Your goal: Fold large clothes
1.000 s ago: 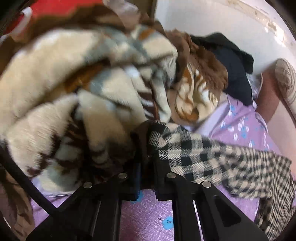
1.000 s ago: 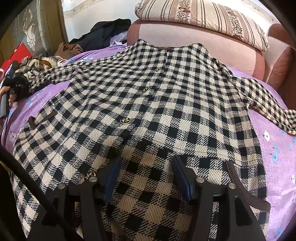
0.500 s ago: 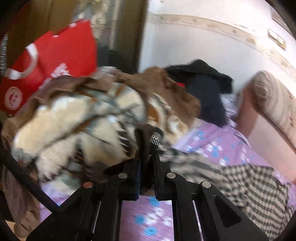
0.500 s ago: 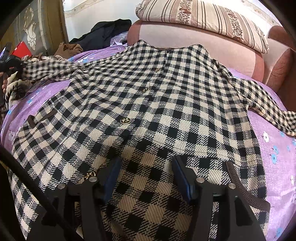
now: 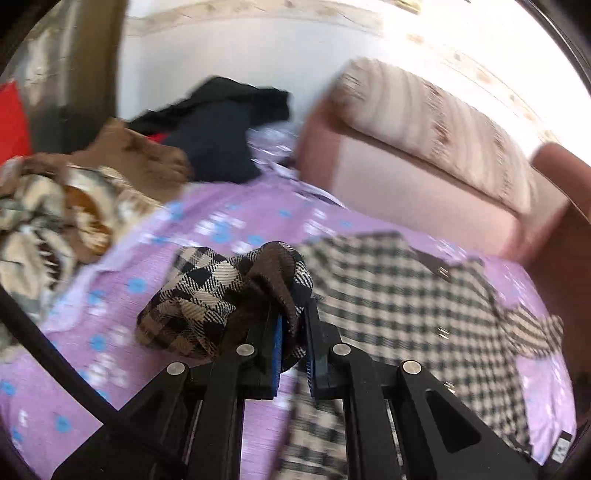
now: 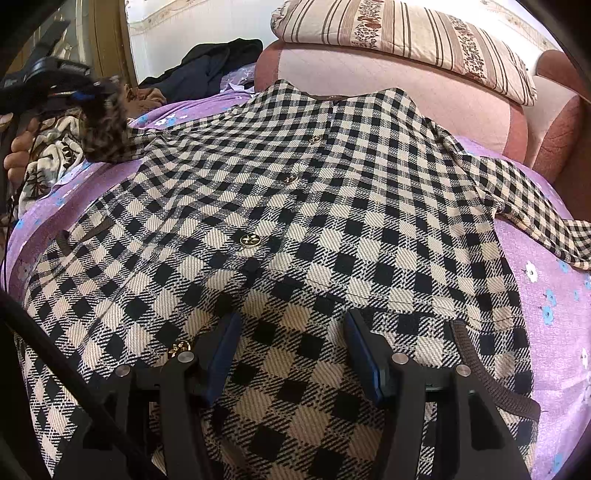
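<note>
A black-and-cream checked coat [image 6: 295, 206] lies spread, front up, on a purple flowered bedsheet [image 6: 546, 295]. The right claw [image 6: 291, 354] hangs just above the coat's lower front, its jaws wide apart and holding nothing. The left claw [image 5: 293, 332] is clamped on the coat's brown-lined sleeve cuff [image 5: 273, 280], lifted off the sheet at the coat's side. Beyond the coat are a pink headboard [image 6: 406, 92] and striped pillow [image 6: 406, 33]. Bare sheet borders the coat on both sides.

Left tool [image 5: 293, 332] carried sleeve cuff [image 5: 221, 295] over coat [image 6: 295, 221].
</note>
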`<move>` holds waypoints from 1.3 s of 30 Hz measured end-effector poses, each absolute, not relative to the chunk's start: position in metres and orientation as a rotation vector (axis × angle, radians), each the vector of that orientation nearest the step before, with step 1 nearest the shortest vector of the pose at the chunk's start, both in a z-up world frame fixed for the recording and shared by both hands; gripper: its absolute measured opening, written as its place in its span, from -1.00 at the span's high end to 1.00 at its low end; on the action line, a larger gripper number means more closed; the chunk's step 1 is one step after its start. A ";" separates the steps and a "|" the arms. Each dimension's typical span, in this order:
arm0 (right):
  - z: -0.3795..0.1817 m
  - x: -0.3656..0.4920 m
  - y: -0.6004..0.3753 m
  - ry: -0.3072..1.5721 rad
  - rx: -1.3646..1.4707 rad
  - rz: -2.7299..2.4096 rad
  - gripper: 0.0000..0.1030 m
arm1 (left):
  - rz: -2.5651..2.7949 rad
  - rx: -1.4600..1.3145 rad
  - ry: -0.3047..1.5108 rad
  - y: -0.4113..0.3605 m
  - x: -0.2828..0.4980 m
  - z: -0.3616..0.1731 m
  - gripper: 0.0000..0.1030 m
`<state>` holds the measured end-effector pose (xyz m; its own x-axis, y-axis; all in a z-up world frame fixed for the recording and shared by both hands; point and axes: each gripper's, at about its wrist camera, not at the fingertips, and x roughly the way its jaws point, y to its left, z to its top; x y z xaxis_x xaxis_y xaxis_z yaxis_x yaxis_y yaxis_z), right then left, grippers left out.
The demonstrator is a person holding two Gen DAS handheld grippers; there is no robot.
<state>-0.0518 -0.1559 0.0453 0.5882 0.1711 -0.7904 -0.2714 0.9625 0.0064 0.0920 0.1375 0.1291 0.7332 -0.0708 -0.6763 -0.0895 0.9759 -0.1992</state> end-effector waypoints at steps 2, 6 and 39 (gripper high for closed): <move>0.046 -0.052 -0.155 0.905 -0.119 0.256 -0.21 | -0.032 -0.222 0.775 0.117 0.095 0.122 0.81; 0.046 -0.053 -0.156 0.905 -0.110 0.259 -0.21 | -0.121 -0.201 0.838 0.077 0.101 0.101 0.81; 0.071 0.097 -0.032 1.090 0.218 0.463 -0.06 | 0.199 -0.468 0.828 0.233 0.062 0.094 -0.33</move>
